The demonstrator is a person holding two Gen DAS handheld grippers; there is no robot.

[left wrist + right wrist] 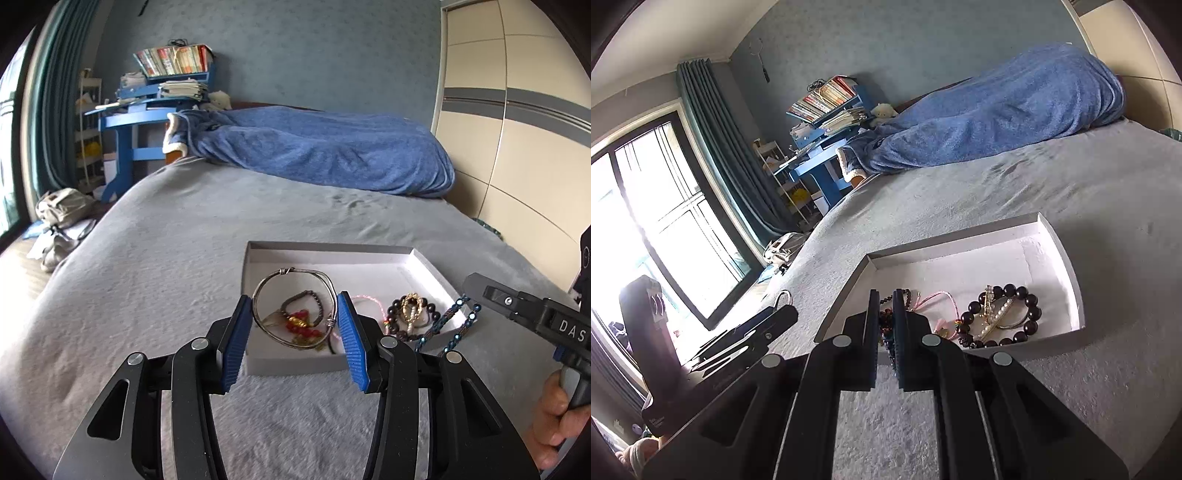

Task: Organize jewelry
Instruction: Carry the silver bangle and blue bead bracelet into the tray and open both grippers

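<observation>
A shallow white box (424,264) lies on the grey bed and holds jewelry: a red bead piece (301,323), a dark bead bracelet with a pearl clip (412,312) and a pink cord (365,299). My left gripper (295,314) holds a silver bangle (295,273) between its blue pads, upright over the box's left part. My right gripper (885,306) is shut on a blue beaded strand (456,325) that hangs over the box's near right corner. The box (1067,258), the dark bracelet (1004,317) and the pink cord (938,295) also show in the right wrist view.
A blue blanket (325,147) is heaped at the far end of the bed. A blue desk with books (155,107) stands at the back left. A wardrobe (517,110) lines the right side. A bag (62,206) lies on the floor at left.
</observation>
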